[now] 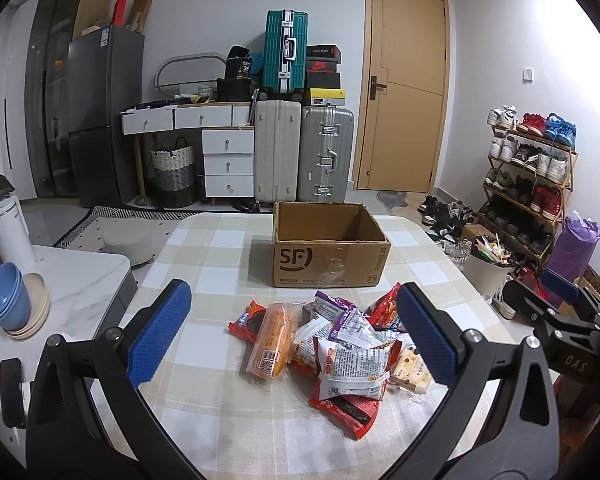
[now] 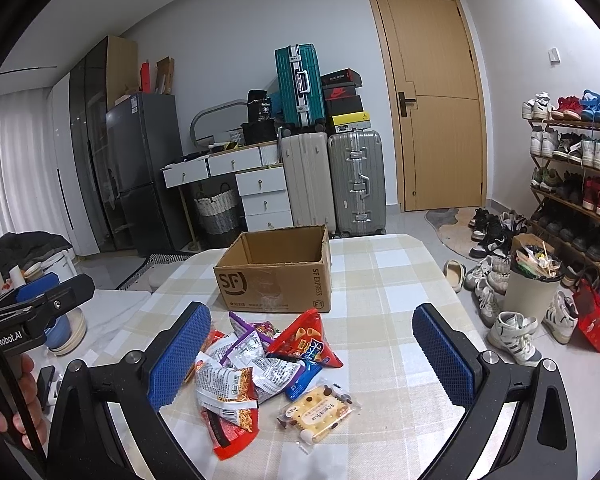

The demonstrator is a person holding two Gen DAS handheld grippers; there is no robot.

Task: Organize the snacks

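A loose pile of snack packets [image 1: 332,344] lies on the checked table [image 1: 204,280], just on the near side of the open cardboard box [image 1: 328,248], which looks empty in both views. Nearest the left edge of the pile, as seen from the box's near side, is an orange packet [image 1: 272,340] with its long axis running roughly toward the box; at the pile's near right corner sits a clear-wrapped biscuit pack [image 2: 320,410], lying apart from the heap and angled across. A red triangular packet [image 2: 304,340] lies at the box end of the pile. The left hand-held gripper [image 1: 296,336] hovers over the pile, jaws spread wide and holding nothing, the heap framed between its blue pads. The right hand-held gripper [image 2: 312,354] is likewise wide and empty, with the pile toward its left finger. Judging by this, either could reach first; the biscuit pack looks the easier pick for the right.
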